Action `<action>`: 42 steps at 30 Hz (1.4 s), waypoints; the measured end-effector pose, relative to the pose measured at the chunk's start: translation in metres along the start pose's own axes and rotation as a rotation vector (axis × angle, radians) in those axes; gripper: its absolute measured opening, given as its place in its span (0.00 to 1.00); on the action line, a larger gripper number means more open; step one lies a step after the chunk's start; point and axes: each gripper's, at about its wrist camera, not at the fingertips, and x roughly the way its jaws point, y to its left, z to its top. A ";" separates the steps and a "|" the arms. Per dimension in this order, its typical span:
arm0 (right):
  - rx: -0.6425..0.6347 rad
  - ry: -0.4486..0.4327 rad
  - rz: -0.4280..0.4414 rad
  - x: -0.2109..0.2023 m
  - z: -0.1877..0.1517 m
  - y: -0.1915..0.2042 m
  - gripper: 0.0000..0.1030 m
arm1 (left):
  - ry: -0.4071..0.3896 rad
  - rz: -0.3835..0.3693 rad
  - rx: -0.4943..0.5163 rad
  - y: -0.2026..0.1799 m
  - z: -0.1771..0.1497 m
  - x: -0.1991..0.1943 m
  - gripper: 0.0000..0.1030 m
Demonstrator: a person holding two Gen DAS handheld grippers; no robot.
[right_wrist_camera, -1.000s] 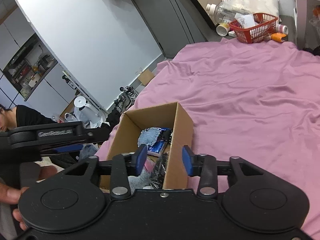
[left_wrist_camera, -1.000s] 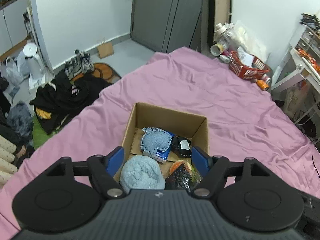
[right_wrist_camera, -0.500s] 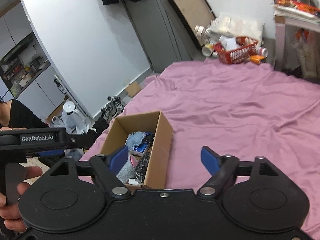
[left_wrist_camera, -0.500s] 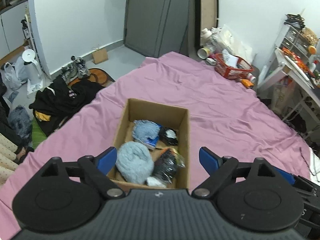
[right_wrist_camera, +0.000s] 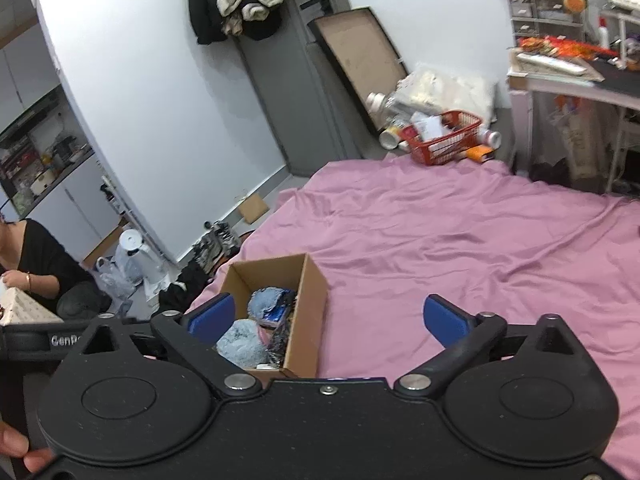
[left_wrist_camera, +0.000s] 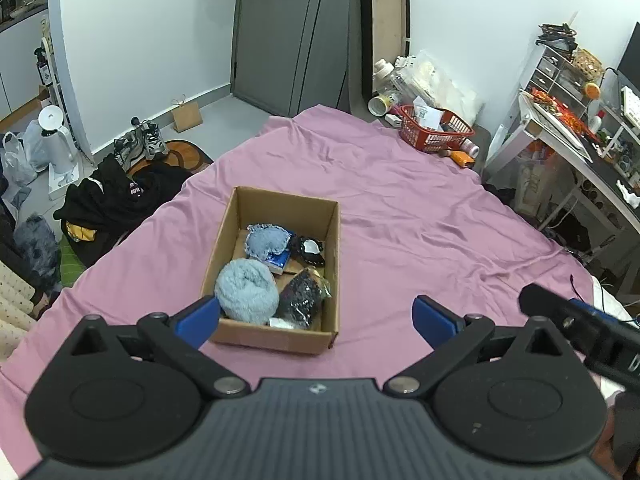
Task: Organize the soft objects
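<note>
Well apart, tongs above box

One cardboard box holds four soft items (two pale blue, two black); one red basket stands beyond.

Right tongs spread wide, blue pads apart, empty, above the pink bedsheet. Open cardboard box on the bed, holding a fluffy blue bundle, a denim-blue cloth, a dark glittery packet. Red basket beyond the bed.
</note>
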 end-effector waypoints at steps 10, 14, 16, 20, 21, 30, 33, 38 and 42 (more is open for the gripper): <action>-0.029 -0.042 -0.052 -0.046 -0.011 0.002 1.00 | -0.042 -0.023 0.014 -0.009 -0.023 -0.040 0.99; -0.044 -0.072 -0.063 -0.063 -0.014 0.007 1.00 | -0.065 -0.034 0.019 -0.012 -0.034 -0.058 0.99; -0.040 -0.074 -0.072 -0.068 -0.017 0.006 1.00 | -0.076 -0.039 0.019 -0.012 -0.038 -0.065 0.99; -0.025 -0.083 -0.107 -0.079 -0.028 0.009 1.00 | -0.092 -0.039 0.024 -0.011 -0.047 -0.079 0.99; -0.017 -0.088 -0.111 -0.082 -0.030 0.010 1.00 | -0.095 -0.037 0.028 -0.011 -0.049 -0.082 0.99; -0.048 -0.117 -0.143 -0.099 -0.052 0.030 1.00 | -0.122 -0.037 0.032 -0.001 -0.068 -0.106 0.99; -0.047 -0.105 -0.160 -0.098 -0.057 0.033 1.00 | -0.129 -0.034 0.035 0.003 -0.073 -0.112 0.99; -0.068 -0.106 -0.185 -0.098 -0.065 0.041 1.00 | -0.131 -0.036 0.041 0.009 -0.081 -0.115 0.99; -0.080 -0.092 -0.207 -0.095 -0.070 0.047 1.00 | -0.129 -0.035 0.049 0.015 -0.087 -0.114 0.99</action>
